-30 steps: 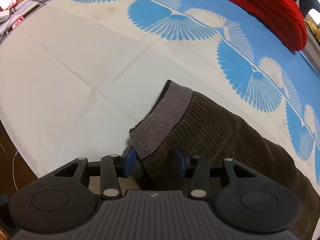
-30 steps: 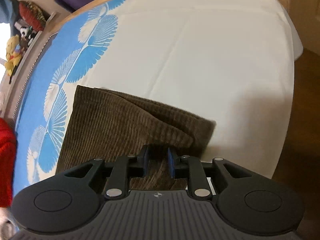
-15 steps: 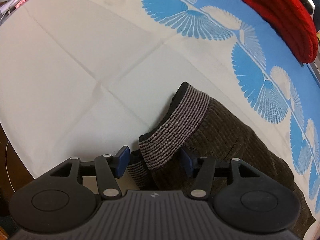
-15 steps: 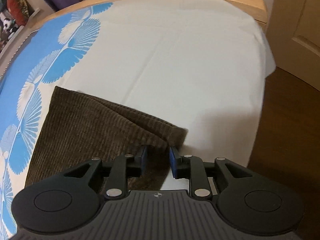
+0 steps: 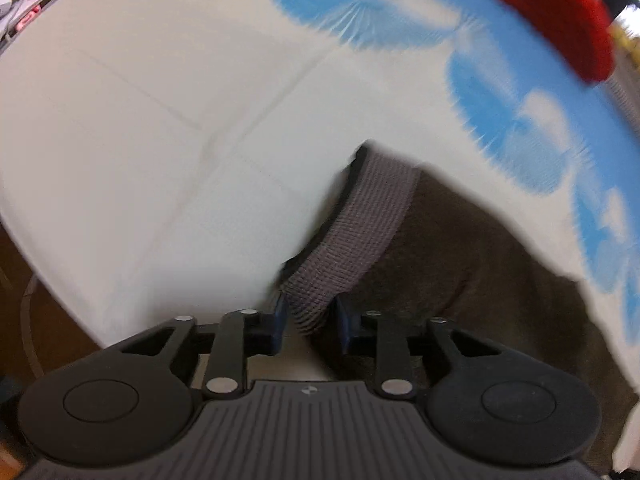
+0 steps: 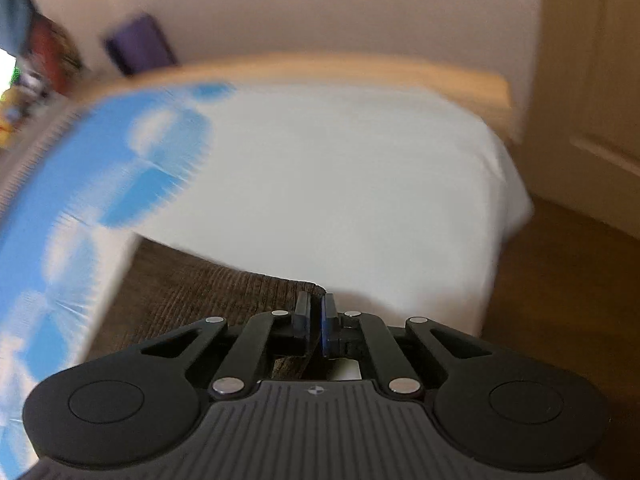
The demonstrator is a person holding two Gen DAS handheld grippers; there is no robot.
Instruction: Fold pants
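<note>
Brown corduroy pants with a grey ribbed waistband lie on the bed. In the left wrist view my left gripper has closed its blue pads on the near end of the waistband. In the right wrist view the pants show as brown corduroy at lower left. My right gripper is shut on the corner of the leg end, with its pads almost touching. Both views are blurred by motion.
The bed sheet is white with a blue fan pattern along the far side. A red knitted item lies at the far right. The bed's wooden end rail, brown floor and a door lie beyond.
My left gripper has narrowed and closed on the waistband. My right gripper has closed tight on the leg corner. Both views now tilt up and blur as the pants lift.
</note>
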